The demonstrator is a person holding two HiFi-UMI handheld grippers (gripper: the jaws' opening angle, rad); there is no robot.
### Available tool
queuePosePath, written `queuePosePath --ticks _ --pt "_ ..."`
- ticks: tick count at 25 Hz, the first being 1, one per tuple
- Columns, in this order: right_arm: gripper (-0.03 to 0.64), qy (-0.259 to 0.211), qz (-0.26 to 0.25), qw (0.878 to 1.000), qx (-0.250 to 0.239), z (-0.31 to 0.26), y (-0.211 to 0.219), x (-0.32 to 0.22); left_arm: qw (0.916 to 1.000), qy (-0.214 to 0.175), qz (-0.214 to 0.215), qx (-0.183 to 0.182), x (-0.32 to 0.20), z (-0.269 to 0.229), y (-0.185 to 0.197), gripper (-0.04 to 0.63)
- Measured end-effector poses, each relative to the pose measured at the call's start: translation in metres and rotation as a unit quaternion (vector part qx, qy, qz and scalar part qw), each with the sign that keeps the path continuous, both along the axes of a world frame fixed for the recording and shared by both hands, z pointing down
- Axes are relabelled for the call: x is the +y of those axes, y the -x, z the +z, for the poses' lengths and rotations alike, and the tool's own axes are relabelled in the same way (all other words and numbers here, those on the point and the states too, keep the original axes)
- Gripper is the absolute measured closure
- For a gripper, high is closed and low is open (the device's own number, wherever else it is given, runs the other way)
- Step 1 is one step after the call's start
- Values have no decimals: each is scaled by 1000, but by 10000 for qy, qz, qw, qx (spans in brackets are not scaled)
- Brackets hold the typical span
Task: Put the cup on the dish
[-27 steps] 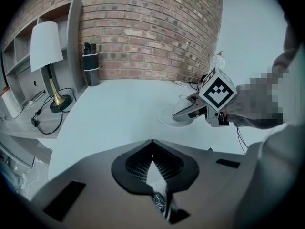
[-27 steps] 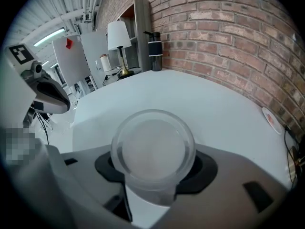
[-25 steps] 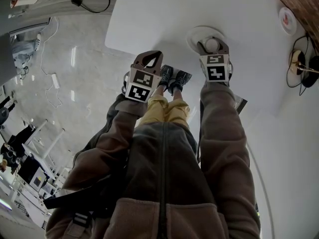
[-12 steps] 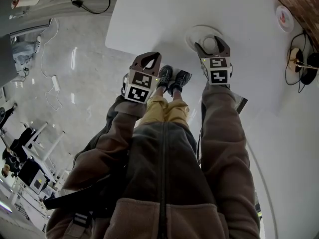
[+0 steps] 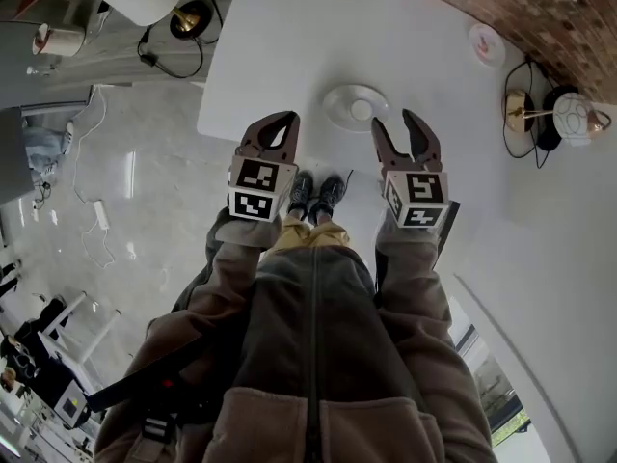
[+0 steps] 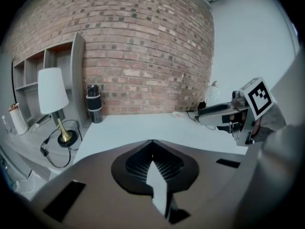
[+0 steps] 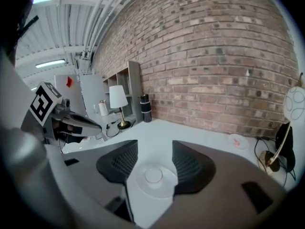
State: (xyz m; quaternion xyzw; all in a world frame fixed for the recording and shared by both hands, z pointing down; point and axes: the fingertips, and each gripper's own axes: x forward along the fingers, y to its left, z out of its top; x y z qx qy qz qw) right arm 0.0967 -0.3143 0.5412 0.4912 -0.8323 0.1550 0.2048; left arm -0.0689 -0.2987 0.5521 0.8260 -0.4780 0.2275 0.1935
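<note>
The right hand-held gripper (image 5: 396,122) had lifted clear of the cup (image 5: 360,110), its jaws narrowing yet apart and empty. The left hand-held gripper (image 5: 286,120) was closed on nothing. The cup sat on the dish (image 5: 333,99), so the task was likely done.

No words, numbers or brand names are legible to us in any view.

Signs logged:
- Head view: two black-and-white square marker faces on the left cube (image 5: 253,187) of the left gripper (image 5: 281,120), at 9 o'clock from centre. There are two more on the right cube (image 5: 418,199) of the right gripper (image 5: 396,122), at 3 o'clock. These are coded patterns, not letters.
- Left gripper view: one marker face at 3 o'clock.
- Right gripper view: one marker face at 9 o'clock.
- The small white disc (image 5: 487,44) on the table (image 5: 289,46), at 1 o'clock in the head view, carries a red mark too small for us to read.
- The red patch (image 7: 69,82) on the grey panel (image 7: 71,98), at 10 o'clock in the right gripper view, shows a shape only.
</note>
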Motion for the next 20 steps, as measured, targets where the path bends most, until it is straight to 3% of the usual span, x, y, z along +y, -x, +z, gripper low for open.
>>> queuePosePath --ticks 8,14,20 --pt "614 -904 529 9939 -352 -124 -27 4 9926 -1108 388 319 -31 -123 -44 589" --pt "614 -1324 508 9888 -471 -200 -42 16 9826 -1711 544 477 -33 -199 -73 589" --pt "615 -1626 431 9836 -648 -249 -52 16 9738 -2016 844 620 -36 -255 -97 589"
